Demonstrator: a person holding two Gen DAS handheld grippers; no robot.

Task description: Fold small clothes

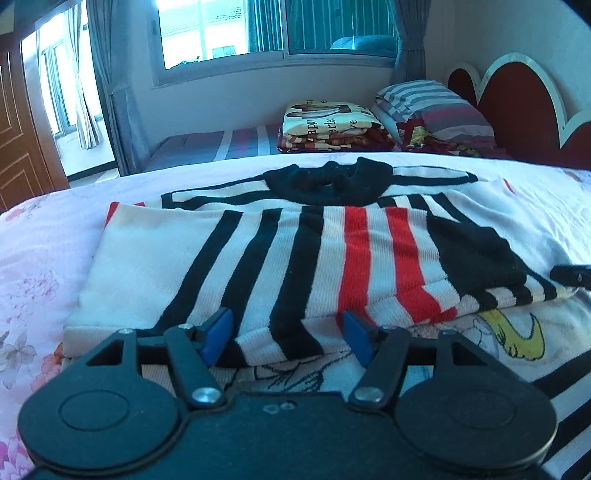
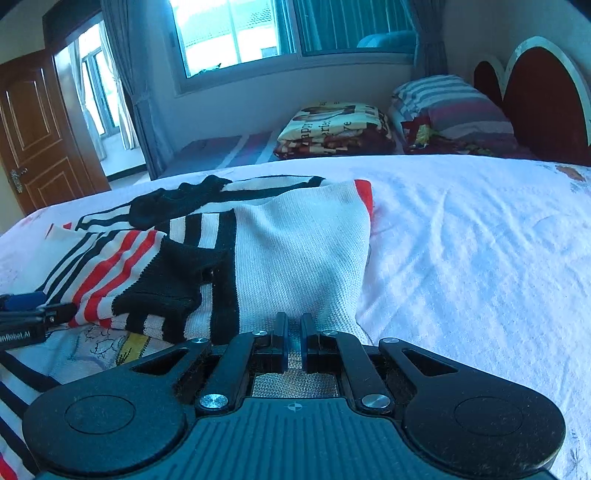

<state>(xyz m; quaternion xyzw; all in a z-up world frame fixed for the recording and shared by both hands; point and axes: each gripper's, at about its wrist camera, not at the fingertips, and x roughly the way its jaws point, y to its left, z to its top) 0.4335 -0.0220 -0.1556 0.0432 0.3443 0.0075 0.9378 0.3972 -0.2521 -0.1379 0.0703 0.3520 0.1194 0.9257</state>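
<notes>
Right under my left tongs point(image 1: 288, 334) lies the near edge of the striped knit sweater point(image 1: 280, 258), and the two blue pads point(image 1: 218, 332) stand wide apart, released, one on each side of a black stripe, with nothing held between them. Beneath that edge I see a cartoon-print garment point(image 1: 513, 332) with yellow and black drawing, spread flat on the bed sheet point(image 1: 44, 258).

My right tongs point(image 2: 293, 341) are clenched on the white side of the sweater point(image 2: 295, 251); the cloth runs straight into the narrow slit between the jaws and rises from there in a soft ridge. To the left of that grip a black cuff point(image 2: 166, 280) lies folded over the red, white and black stripes. At the left edge of the right wrist view I can see my other tongs point(image 2: 26, 308), low and just beside the sweater's striped part.

The sweater sits in the middle of the bed, its black collar point(image 1: 328, 182) bunched at the far end, one sleeve already laid across the body. White sheet point(image 2: 480, 258), wrinkled, stretches to the right of it.

Farther off, on a second bed, are a folded printed blanket point(image 1: 325, 122) and a striped pillow point(image 1: 432, 105) against a red headboard point(image 1: 517, 107). A window point(image 1: 258, 29) with curtains and a wooden door point(image 2: 33, 133) stand behind.
</notes>
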